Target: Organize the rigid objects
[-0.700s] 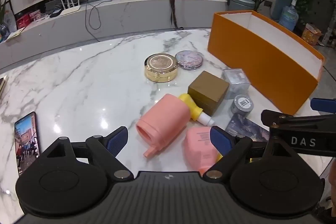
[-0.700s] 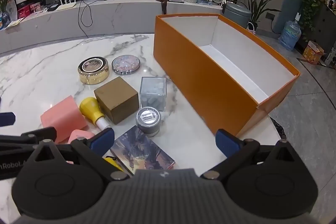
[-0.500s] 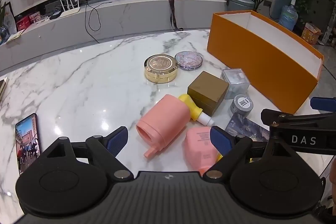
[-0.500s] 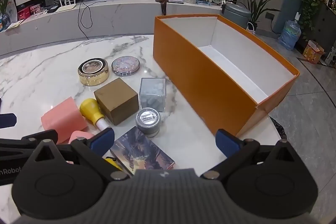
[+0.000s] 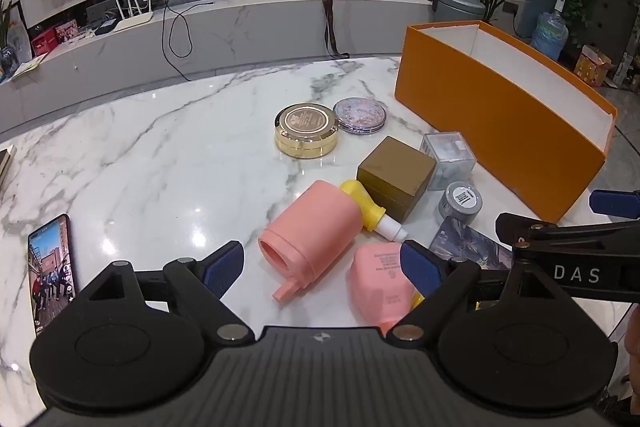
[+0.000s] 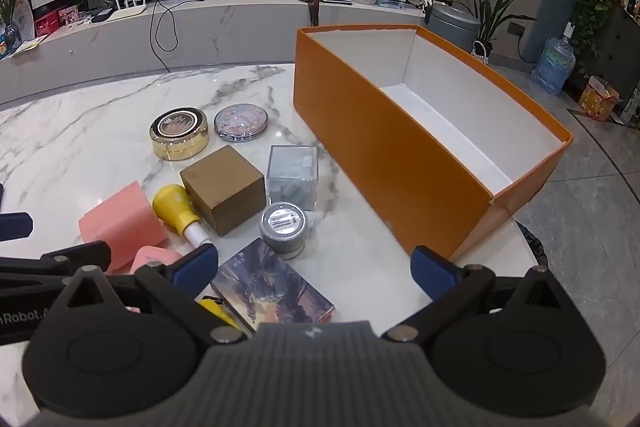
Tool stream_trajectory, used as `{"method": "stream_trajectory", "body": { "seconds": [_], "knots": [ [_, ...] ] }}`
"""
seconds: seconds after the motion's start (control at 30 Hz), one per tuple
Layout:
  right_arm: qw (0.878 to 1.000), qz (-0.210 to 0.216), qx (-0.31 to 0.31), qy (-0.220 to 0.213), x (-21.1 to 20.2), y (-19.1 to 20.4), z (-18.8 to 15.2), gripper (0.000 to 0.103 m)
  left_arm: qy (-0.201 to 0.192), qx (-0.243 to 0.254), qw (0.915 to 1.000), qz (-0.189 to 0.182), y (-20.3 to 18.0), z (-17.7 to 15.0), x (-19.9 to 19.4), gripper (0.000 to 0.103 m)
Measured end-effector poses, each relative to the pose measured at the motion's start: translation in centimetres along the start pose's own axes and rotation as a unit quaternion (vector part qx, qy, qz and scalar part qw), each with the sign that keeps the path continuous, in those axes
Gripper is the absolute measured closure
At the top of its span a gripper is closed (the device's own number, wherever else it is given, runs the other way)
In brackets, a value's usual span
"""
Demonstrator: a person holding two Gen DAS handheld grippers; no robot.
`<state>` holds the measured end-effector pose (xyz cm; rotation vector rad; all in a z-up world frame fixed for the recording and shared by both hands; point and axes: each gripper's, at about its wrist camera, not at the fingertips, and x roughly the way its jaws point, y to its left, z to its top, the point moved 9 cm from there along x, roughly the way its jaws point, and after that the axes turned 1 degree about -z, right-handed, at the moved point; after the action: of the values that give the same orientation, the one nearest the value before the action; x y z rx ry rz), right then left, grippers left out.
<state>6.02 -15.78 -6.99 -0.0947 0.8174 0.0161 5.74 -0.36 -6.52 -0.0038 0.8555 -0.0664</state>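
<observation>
From the left wrist, the left tool gapes wide and empty above the pink cup lying on the marble tabletop, while from the right wrist the right tool, equally spread and empty, hangs over the picture card beside the orange box.

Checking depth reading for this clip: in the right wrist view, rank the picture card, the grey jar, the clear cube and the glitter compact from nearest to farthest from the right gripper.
1. Picture card, lying flat just ahead of the right gripper.
2. Grey jar, upright behind the card.
3. Clear cube, beside the orange box.
4. Glitter compact, farthest, flat on the marble.
</observation>
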Motion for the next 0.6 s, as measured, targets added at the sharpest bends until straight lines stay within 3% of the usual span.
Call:
{"method": "stream_trajectory", "body": {
  "seconds": [0.6],
  "knots": [
    [1.000, 0.000, 0.000, 0.000, 0.13, 0.10, -0.12, 0.002, 0.000, 0.001, 1.0000, 0.000, 0.39, 0.19, -0.01, 0.000]
  ]
}}
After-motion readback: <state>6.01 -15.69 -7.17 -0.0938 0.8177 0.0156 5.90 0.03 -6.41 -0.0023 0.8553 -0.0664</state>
